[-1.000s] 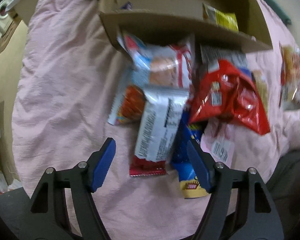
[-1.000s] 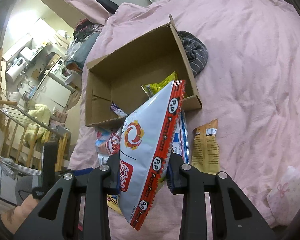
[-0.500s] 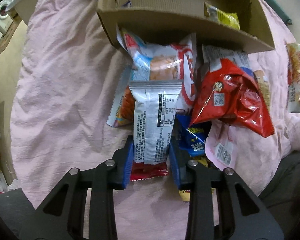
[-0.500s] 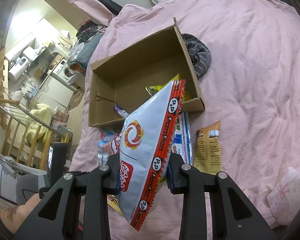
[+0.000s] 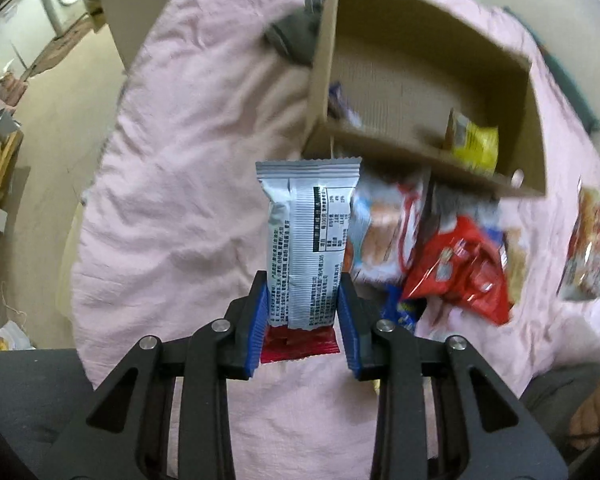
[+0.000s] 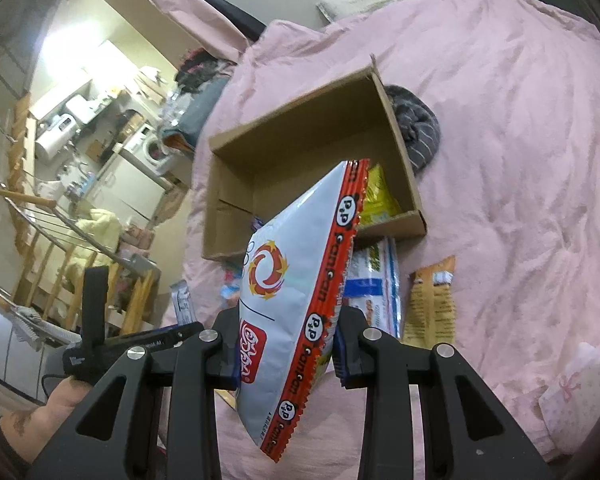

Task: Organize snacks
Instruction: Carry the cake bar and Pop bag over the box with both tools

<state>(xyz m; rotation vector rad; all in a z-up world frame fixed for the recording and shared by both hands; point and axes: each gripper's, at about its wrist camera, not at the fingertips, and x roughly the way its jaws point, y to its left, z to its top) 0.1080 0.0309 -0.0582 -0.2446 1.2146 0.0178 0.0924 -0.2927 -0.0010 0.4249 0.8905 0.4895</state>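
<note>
My left gripper [image 5: 302, 322] is shut on a silver snack packet [image 5: 310, 240] with a red bottom end and holds it upright above the pink bedspread. Beyond it stands an open cardboard box [image 5: 428, 80] holding a yellow packet [image 5: 474, 146]. A pile of snacks lies in front of the box, with a red bag [image 5: 460, 276] on top. My right gripper [image 6: 286, 354] is shut on a white bag with a red-orange edge [image 6: 300, 288], held in the air before the same box [image 6: 300, 168]. The left gripper [image 6: 140, 342] shows at lower left there.
A brown packet [image 6: 432, 300] and a blue-white packet [image 6: 374, 280] lie on the bedspread [image 6: 520, 160] near the box. Grey striped cloth [image 6: 414, 124] lies behind the box. A white pouch [image 6: 580, 392] sits at lower right. The bed edge and floor are at left [image 5: 60, 120].
My left gripper closed on the silver packet, lifted it off the pile and swung left. My right gripper kept holding its bag and drew slightly closer to the box.
</note>
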